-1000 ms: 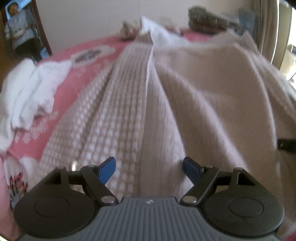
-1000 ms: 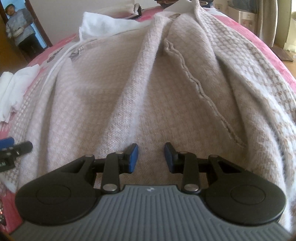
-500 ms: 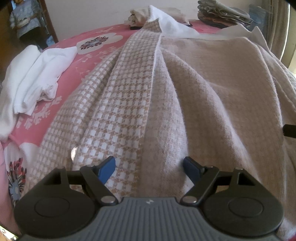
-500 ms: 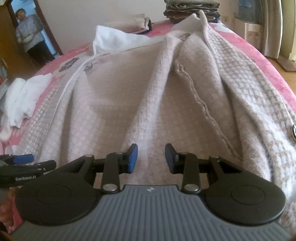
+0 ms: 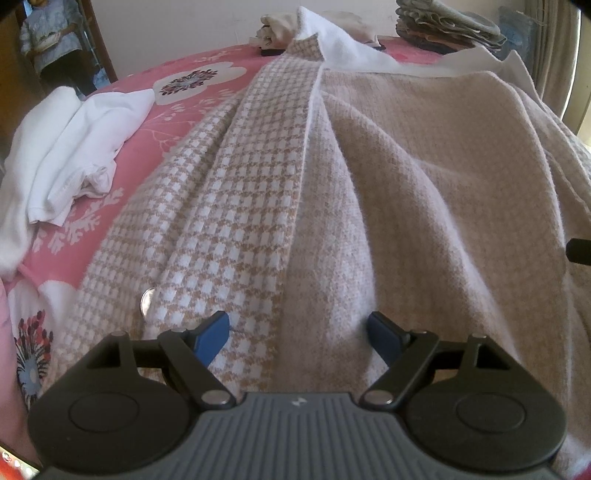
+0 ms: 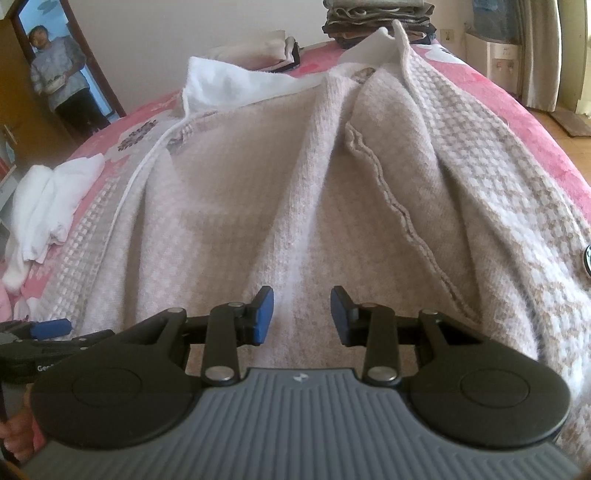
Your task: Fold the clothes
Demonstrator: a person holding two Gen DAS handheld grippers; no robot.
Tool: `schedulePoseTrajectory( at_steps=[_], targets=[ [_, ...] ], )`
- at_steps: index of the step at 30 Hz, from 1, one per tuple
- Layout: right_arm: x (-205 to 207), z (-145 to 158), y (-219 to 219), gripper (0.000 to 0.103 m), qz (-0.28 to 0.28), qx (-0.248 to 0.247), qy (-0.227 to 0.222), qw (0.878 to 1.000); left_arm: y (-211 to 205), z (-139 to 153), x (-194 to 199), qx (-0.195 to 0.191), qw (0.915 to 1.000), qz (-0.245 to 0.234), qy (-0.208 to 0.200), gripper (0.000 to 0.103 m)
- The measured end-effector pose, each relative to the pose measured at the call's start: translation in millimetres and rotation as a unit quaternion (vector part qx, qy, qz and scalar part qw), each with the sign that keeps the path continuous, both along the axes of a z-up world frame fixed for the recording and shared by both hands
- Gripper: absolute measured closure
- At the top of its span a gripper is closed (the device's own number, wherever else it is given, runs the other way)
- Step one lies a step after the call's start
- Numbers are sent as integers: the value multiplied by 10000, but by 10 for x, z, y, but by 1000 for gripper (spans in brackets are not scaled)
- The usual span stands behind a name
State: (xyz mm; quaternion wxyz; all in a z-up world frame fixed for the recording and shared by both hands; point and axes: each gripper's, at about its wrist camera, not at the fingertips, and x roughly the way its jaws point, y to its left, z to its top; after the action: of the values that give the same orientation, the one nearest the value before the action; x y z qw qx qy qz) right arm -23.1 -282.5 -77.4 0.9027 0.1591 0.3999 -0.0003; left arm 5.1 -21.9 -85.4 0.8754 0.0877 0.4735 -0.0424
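Note:
A beige knitted cardigan (image 5: 424,166) lies open across the pink bed, its pale inner side up (image 6: 240,184). The checked front panel (image 5: 240,184) runs along its left edge and carries a silvery button (image 5: 146,297). At the far end, the white collar (image 6: 229,85) is turned out. My left gripper (image 5: 297,325) hovers open and wide over the near hem, where the checked panel meets the plain knit. My right gripper (image 6: 303,299) is open more narrowly over a raised fold of the inner side, with nothing pinched. In the right wrist view, the left gripper's blue finger (image 6: 51,328) shows at the left edge.
A crumpled white garment (image 5: 62,155) lies on the pink floral bedspread (image 5: 147,110) to the left. A stack of folded clothes (image 6: 376,14) and a folded beige piece (image 6: 258,48) sit at the far end. A person (image 6: 59,74) stands in the doorway. The bed's edge (image 6: 535,122) drops off at right.
Both views have tipped up slightly and sharpened, showing more of the far stack. The left gripper reaches further into the right wrist view. Neither pair of jaws has visibly changed.

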Motion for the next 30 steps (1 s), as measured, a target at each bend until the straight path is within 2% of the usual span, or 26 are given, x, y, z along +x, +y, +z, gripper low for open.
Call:
schedulePoseTrajectory(
  at_steps=[10,30],
  targets=[
    [-36,35,-16,69,9,-16,-122,9999,-2,17,-25,2,10000,-32,-25,20],
    [-30,26,-24,69,-23,-57,-95,9999,9,4,-43,49,9999,-114,-30,20]
  ],
)
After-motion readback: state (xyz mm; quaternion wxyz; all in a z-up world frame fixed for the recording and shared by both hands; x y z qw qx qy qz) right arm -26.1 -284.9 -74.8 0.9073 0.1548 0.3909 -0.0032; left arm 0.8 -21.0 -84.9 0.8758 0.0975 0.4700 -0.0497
